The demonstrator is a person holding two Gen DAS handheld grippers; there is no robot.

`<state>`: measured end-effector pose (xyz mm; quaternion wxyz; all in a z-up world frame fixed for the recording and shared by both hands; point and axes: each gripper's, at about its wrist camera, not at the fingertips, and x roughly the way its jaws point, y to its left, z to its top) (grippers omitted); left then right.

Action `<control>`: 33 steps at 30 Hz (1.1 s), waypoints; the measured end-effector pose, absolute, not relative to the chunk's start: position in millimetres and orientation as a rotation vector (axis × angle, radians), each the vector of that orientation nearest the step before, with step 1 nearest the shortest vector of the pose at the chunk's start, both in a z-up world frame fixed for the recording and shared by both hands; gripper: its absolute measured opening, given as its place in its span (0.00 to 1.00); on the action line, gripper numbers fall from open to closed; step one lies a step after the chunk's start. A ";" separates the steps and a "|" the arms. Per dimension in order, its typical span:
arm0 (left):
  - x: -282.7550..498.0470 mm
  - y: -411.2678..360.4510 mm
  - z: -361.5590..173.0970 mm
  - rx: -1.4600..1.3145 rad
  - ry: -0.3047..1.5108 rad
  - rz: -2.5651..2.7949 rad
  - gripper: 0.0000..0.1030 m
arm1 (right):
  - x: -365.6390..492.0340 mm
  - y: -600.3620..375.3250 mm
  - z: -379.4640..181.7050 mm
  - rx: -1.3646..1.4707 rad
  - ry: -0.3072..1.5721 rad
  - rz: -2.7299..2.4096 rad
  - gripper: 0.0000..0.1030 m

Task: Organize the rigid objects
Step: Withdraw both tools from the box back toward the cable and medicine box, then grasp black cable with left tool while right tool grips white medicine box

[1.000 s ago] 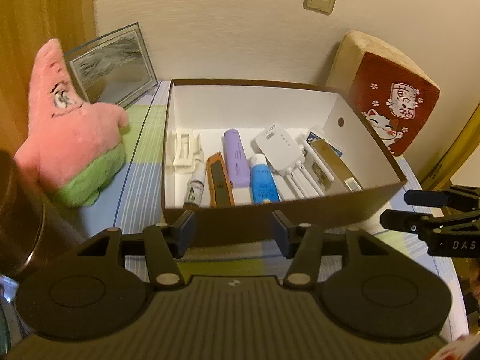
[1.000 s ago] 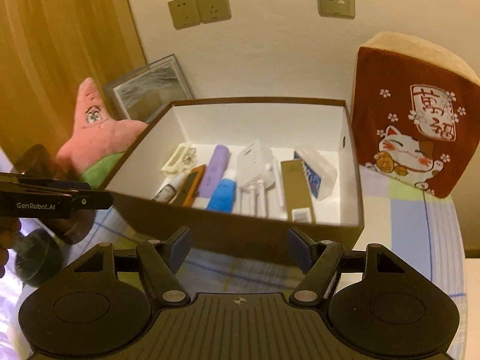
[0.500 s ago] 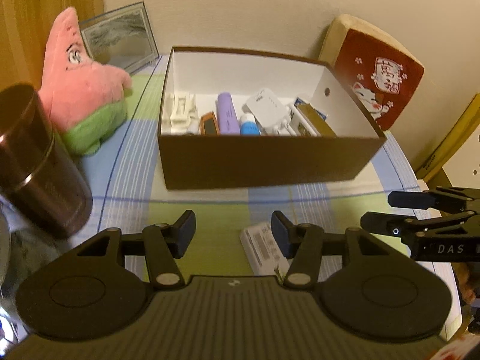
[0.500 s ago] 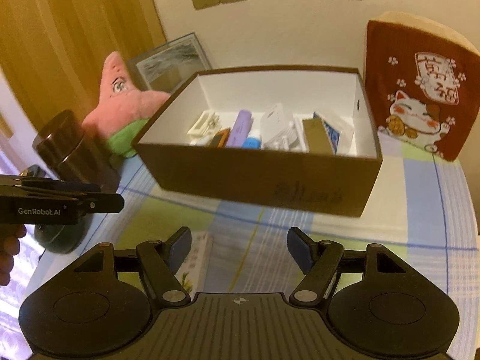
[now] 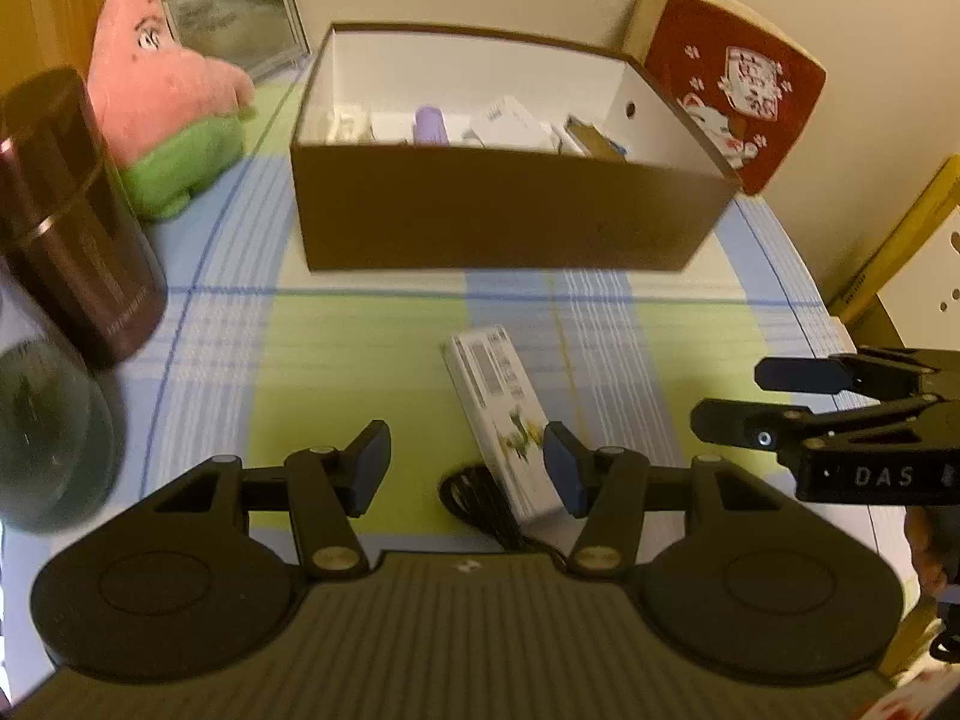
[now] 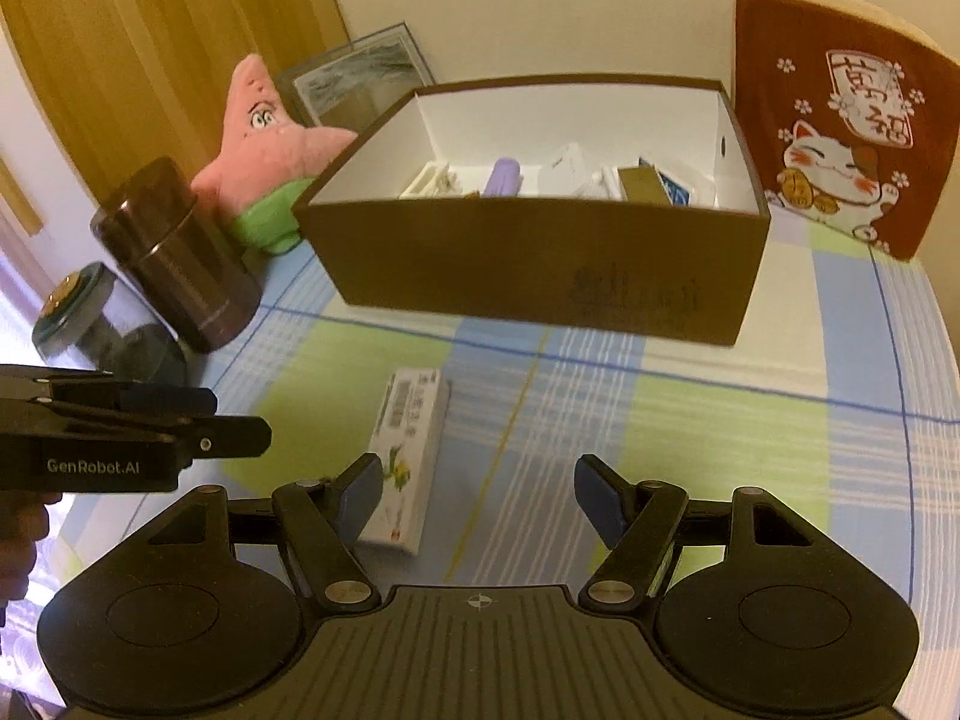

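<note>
White carton [image 6: 409, 456] lies before brown box [image 6: 540, 267].

**Table surface: what's on it**

Blue-green-white plaid tablecloth [image 6: 690, 414]. Brown cardboard box [image 6: 540, 276] at 12 o'clock, flat white carton [image 6: 408, 450] centre, dark cylindrical canister [image 6: 180, 258] and pink star plush [image 6: 264, 144] at 10, red cat-print cushion [image 6: 840, 120] at 2.
</note>
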<state>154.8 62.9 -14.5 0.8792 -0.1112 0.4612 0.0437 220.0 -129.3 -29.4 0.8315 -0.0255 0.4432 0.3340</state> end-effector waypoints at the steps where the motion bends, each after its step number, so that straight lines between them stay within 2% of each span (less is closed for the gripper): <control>1: 152.6 60.2 -16.5 -0.234 0.967 0.091 0.50 | 217.4 -130.3 -31.3 -0.057 0.946 0.709 0.66; 16: 124.3 24.8 -43.0 -0.231 1.030 0.106 0.50 | 189.0 -145.4 -52.6 -0.087 1.005 0.709 0.66; 33: 132.8 -2.6 -80.5 -0.180 1.090 0.114 0.50 | 188.7 -163.6 -79.7 -0.106 1.070 0.645 0.66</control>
